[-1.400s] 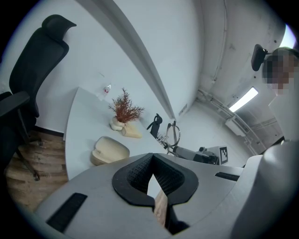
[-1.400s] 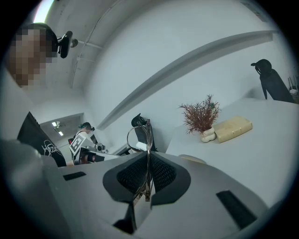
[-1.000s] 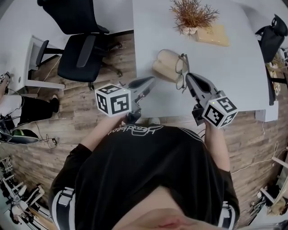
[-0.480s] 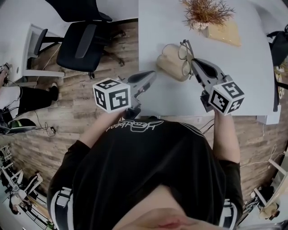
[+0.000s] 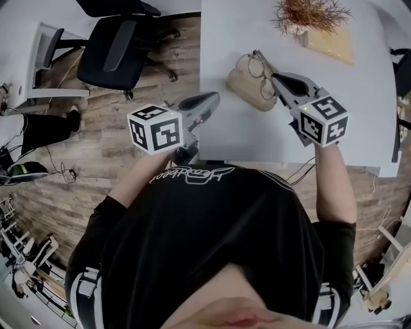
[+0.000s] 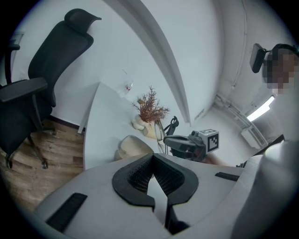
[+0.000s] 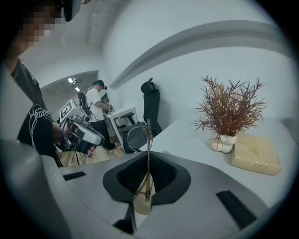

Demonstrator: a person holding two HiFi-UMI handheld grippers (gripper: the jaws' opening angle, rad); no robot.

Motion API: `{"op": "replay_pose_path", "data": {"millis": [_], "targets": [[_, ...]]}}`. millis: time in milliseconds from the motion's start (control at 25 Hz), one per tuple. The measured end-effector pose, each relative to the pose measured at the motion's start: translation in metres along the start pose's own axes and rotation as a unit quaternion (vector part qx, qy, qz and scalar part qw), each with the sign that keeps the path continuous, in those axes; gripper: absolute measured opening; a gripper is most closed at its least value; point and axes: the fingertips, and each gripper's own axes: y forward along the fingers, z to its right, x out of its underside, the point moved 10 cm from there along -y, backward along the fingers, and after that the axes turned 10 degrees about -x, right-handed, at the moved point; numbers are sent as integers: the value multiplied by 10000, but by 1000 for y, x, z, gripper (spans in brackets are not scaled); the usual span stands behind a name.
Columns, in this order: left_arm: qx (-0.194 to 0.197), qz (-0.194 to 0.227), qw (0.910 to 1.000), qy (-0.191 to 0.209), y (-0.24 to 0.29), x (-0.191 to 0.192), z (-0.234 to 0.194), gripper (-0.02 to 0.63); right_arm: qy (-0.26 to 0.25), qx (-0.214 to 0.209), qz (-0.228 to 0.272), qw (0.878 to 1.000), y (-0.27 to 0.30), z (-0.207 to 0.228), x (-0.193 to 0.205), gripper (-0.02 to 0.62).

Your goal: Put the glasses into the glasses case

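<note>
On the white table [image 5: 244, 135] lies the open beige glasses case [image 5: 243, 87], which also shows in the left gripper view [image 6: 132, 147]. My right gripper [image 5: 275, 78] is shut on one arm of the thin metal-framed glasses [image 5: 260, 67], holding them just above the case's right side. In the right gripper view the glasses [image 7: 148, 140] stand upright between the jaws [image 7: 148, 158]. My left gripper [image 5: 204, 103] hangs over the table's left front edge, short of the case. Its tips [image 6: 153, 158] meet with nothing between them.
A dried plant in a white vase [image 5: 307, 16] and a pale yellow block [image 5: 331, 42] stand behind the case. A black office chair [image 5: 115, 54] is on the wood floor left of the table. A person [image 7: 98, 111] stands far off by another desk.
The right gripper has carried the glasses farther over the table and lower, from beside the case to just above it, and rolled them. The left gripper has sunk a little.
</note>
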Motion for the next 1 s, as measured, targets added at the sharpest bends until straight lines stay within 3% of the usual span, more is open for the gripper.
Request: {"op": "replay_pose_path", "data": {"millis": [640,1000], "targets": [[-295,4,9995,124,-7,13,-10,6,-160,-395,-1451,9885,59,17,41,18],[-370,61,9993,60,-13,19,-11,6,-225,-621,-1974,9781,76,17,50,18]]}}
